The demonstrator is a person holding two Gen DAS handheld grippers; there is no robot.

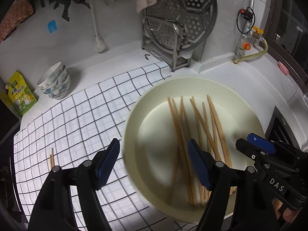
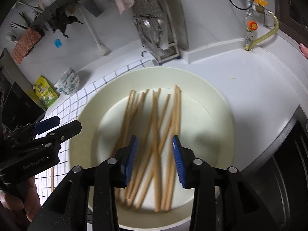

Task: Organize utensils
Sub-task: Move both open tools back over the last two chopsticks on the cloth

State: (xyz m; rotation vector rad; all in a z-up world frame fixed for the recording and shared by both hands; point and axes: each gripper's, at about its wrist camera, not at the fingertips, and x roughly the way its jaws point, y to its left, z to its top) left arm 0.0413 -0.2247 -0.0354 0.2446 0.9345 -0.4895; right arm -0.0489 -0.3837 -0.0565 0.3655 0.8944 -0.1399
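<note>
A cream plate [image 1: 154, 119] [image 2: 211, 100] lies on the counter with several wooden chopsticks [image 1: 202, 125] [image 2: 154, 127] loose on it. My left gripper [image 1: 154, 159] is open and straddles the plate's left rim, empty. My right gripper [image 2: 155, 154] is open just above the near ends of the chopsticks, empty; it also shows in the left wrist view [image 1: 256, 144]. The left gripper shows at the left of the right wrist view [image 2: 57, 127]. A pair of chopsticks [image 1: 51, 158] lies on the checked cloth [image 1: 77, 115] to the left.
Stacked patterned bowls [image 1: 55, 82] and a yellow-green pouch [image 1: 21, 94] stand at the far left. A steel rack with a perforated steamer tray [image 1: 179, 23] stands at the back. A gas valve and hose [image 1: 248, 44] are at the back right; a stove edge [image 2: 288, 154] is right.
</note>
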